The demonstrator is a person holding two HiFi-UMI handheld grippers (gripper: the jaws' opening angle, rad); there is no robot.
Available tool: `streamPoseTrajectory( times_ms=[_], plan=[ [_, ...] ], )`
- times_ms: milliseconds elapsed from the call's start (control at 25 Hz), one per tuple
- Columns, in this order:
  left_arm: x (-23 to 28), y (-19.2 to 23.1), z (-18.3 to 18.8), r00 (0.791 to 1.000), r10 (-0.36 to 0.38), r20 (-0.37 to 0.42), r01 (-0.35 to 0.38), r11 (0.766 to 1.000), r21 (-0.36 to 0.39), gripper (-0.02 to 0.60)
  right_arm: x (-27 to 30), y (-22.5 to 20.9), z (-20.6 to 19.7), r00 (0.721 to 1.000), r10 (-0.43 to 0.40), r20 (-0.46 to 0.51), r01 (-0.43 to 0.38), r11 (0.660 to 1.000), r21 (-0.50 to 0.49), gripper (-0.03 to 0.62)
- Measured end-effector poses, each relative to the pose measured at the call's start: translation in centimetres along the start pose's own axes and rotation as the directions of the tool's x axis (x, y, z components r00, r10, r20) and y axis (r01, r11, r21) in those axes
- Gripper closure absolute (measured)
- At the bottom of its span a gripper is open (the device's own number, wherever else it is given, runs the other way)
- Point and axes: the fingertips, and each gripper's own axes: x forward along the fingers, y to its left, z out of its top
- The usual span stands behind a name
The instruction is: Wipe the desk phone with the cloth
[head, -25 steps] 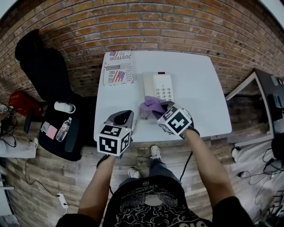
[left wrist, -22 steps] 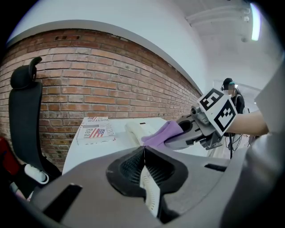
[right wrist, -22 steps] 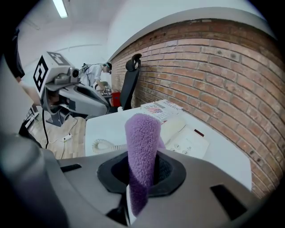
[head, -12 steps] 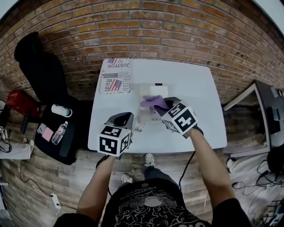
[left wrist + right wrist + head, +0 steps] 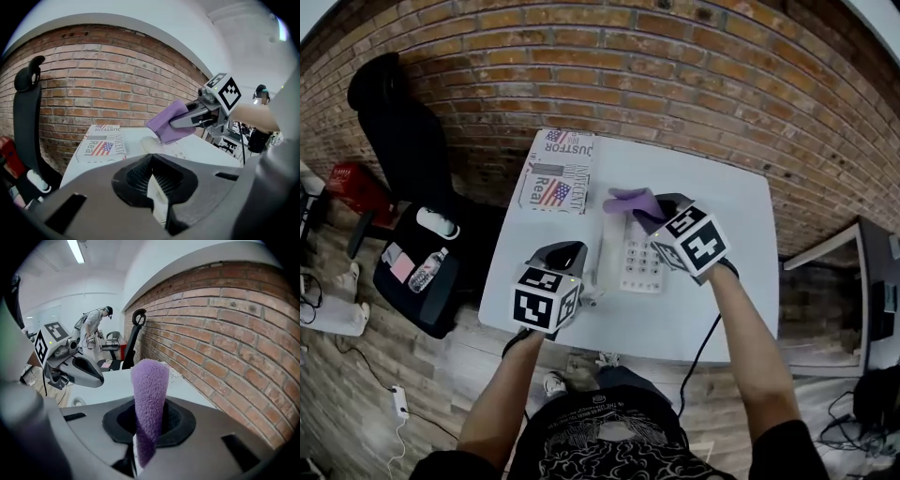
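The right gripper has its jaws closed tight on a fold of the purple cloth, which stands up between them as a rolled tuft in the right gripper view. It holds the cloth over the far end of the desk phone, which lies flat near the middle of the white table, keypad up. The left gripper hovers just beside the phone's left edge with its jaws drawn together; a thin pale strip shows in the slit, and it seems to hold nothing.

The wipe looks barely begun. The risk is that nothing pins the phone, so a firm stroke toward the person could slide it across the smooth top or tip the handset out of its cradle (the left gripper is near enough to brace it). Only a narrow fold is gripped, so dragging may pull the cloth free, or let the hard jaw tips scrape the keys.
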Motion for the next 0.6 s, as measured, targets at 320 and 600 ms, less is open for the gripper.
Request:
streamPoseTrajectory(
  times_ms=[320, 600],
  plan=[
    [1.7, 1.9, 0.3, 0.997, 0.079, -0.015, -0.079, 0.996, -0.046, 0.574, 4.7, -3.7, 2.6, 0.996, 0.089, 0.018, -0.088, 0.994, -0.064, 0.548],
    [2.1, 3.3, 0.4, 0.990, 0.143, -0.022, -0.144, 0.987, -0.073, 0.574, 8.8, -4.8, 3.4, 0.985, 0.170, 0.004, -0.169, 0.981, -0.093, 0.548]
  ],
)
